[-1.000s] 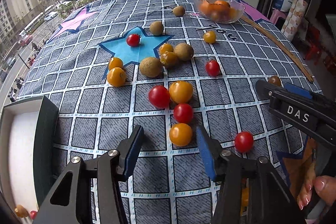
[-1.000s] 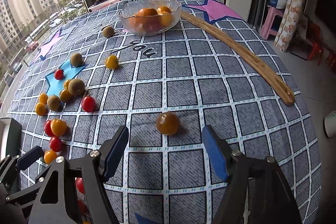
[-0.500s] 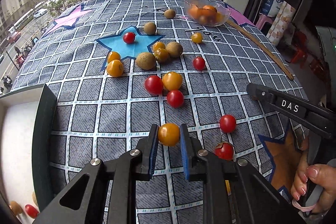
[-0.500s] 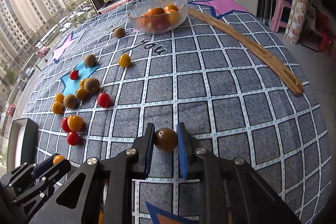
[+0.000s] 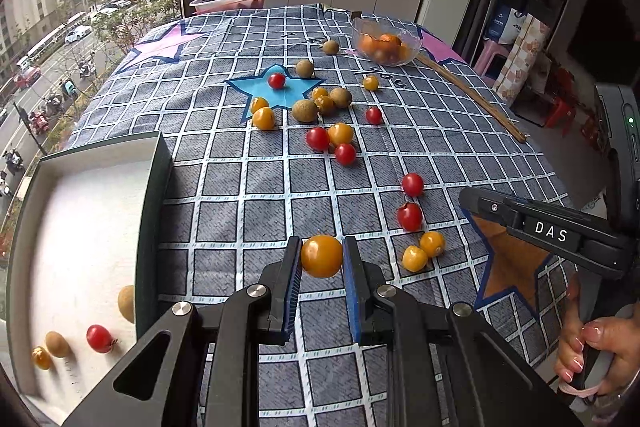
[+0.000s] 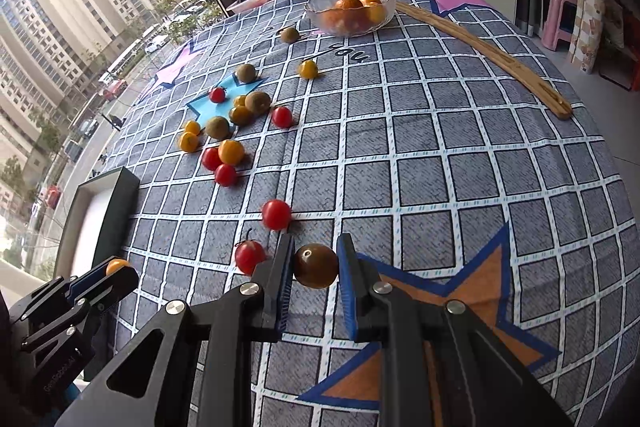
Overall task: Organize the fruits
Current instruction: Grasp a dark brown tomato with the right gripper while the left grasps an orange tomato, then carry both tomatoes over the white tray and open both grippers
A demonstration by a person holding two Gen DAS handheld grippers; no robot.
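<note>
Left wrist view: my left tongs (image 5: 322, 259) clamped on a yellow cherry tomato (image 5: 321, 255), pinched between both blue pads, held above the checked tabletop (image 5: 248, 187). Left of the tongs, a dark-walled box (image 5: 150, 211) with white inside; in it a red tomato (image 5: 99, 338) and a few brown and yellow fruits. Just right of the tongs, two small yellow tomatoes (image 5: 423, 251), then two red ones (image 5: 410, 201) further ahead. Far ahead, a loose cluster of mixed fruit, and beyond it a glass bowl (image 5: 386, 41) of oranges. My right tongs show at the right edge, hand (image 5: 596, 355) on the grip.

Right wrist view: my right tongs (image 6: 316, 267) clamped on a dark brown tomato (image 6: 316, 265), off the tabletop. Just left of the tips, a red stemmed tomato (image 6: 249, 255); another red one (image 6: 276, 213) just ahead-left. Left tongs at lower left with the yellow tomato, beside the box.
</note>
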